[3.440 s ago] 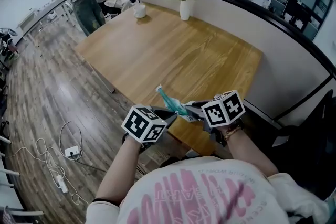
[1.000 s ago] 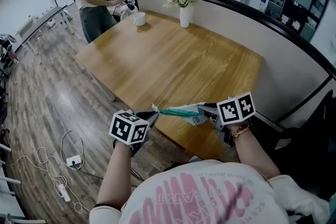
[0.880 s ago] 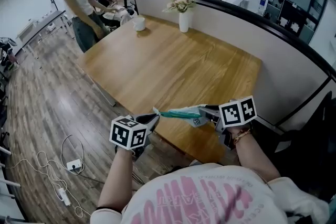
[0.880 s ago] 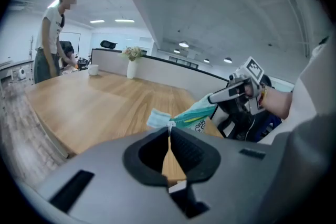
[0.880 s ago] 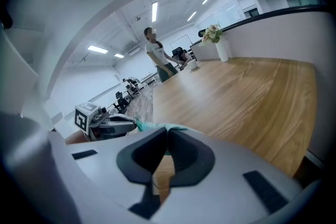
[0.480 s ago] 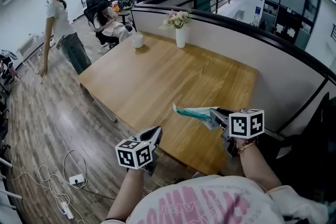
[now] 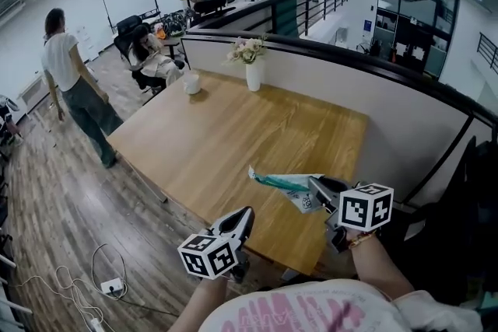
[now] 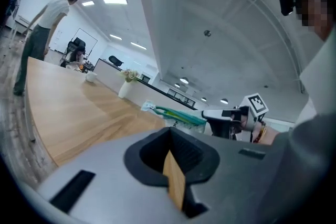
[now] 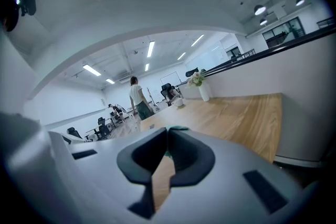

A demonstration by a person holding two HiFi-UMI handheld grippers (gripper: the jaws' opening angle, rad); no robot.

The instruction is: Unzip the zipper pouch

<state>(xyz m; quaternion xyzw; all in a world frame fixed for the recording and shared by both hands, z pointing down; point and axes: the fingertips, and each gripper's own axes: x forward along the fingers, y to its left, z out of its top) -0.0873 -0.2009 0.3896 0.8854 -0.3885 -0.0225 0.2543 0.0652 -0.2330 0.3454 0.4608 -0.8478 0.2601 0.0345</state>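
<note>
The zipper pouch (image 7: 282,183) is teal and white and sticks out flat to the left over the near edge of the wooden table (image 7: 233,128). My right gripper (image 7: 316,186) is shut on its right end; in the right gripper view only a teal sliver of the pouch (image 9: 175,127) shows above the closed jaws of the right gripper (image 9: 167,131). My left gripper (image 7: 247,214) is lower and nearer, apart from the pouch, shut with nothing in it. From the left gripper (image 8: 169,131) I see the pouch (image 8: 176,113) held by the right gripper (image 8: 223,115).
A white vase of flowers (image 7: 251,70) and a white cup (image 7: 191,83) stand at the table's far end. One person (image 7: 74,93) stands on the floor at left, another sits behind (image 7: 148,58). Cables (image 7: 85,288) lie on the floor. A low wall (image 7: 405,120) runs along the right.
My left gripper has let go of the pouch's left end and dropped back toward me. The right gripper keeps hold of the pouch. The standing person has walked to the left.
</note>
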